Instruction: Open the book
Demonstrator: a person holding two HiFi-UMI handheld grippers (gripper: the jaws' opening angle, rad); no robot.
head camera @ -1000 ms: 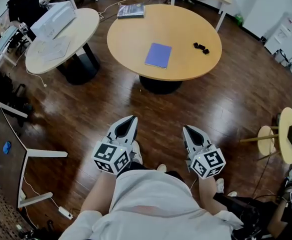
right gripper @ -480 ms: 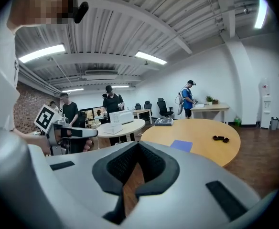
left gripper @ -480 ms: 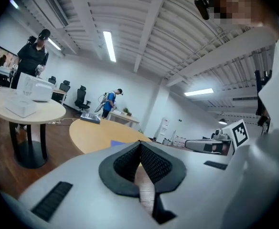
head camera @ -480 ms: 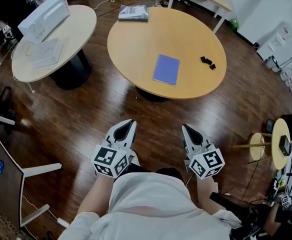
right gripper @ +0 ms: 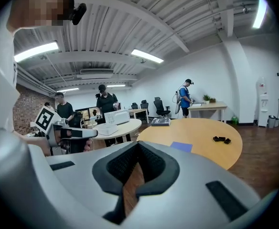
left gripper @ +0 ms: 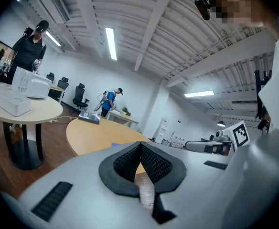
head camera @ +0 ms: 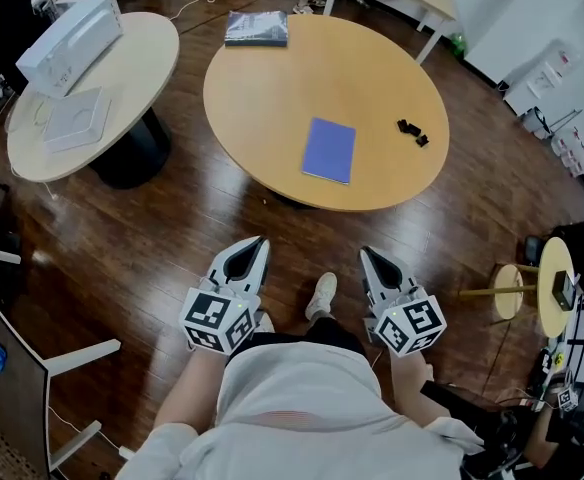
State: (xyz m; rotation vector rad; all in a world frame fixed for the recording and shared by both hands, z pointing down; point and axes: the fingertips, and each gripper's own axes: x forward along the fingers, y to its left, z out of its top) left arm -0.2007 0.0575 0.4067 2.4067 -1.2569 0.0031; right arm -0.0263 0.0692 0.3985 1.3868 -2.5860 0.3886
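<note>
- Left claw (head camera: 259,241) and right claw (head camera: 366,253) hover over the wooden floor (head camera: 162,238), each with its jaws pressed together on nothing
- The blue book (head camera: 330,150) lies closed on the round bench (head camera: 272,88), well apart from both claws

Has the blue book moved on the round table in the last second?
No. The blue book lies the same way beside the black pieces on the table; only the camera shifted.
</note>
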